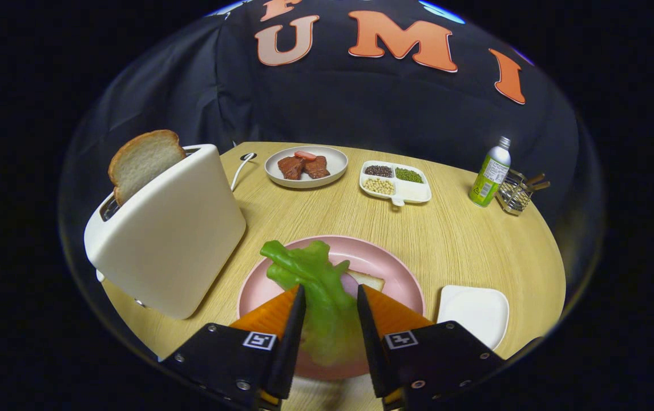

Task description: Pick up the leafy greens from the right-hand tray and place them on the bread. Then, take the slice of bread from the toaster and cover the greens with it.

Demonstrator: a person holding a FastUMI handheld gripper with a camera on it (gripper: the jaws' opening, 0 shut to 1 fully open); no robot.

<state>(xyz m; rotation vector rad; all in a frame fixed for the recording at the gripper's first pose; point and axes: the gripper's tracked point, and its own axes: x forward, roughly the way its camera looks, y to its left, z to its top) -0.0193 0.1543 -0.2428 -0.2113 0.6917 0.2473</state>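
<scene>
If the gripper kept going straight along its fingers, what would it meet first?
Probably the pink plate with the bread slice; the gripper holds the green leafy lettuce over it. Depth is unclear.

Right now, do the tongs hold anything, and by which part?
Yes: the tongs are shut on the leafy greens, pinched at their near stem end; the leaf tips hang over the pink plate.

bottle (490, 174) beside wire basket (514, 194): green-white label, print too small to read. gripper (331, 297) fingers (293, 319) each carry square black-white marker, probably code tag, no letters. no other readable text on table things.
</scene>
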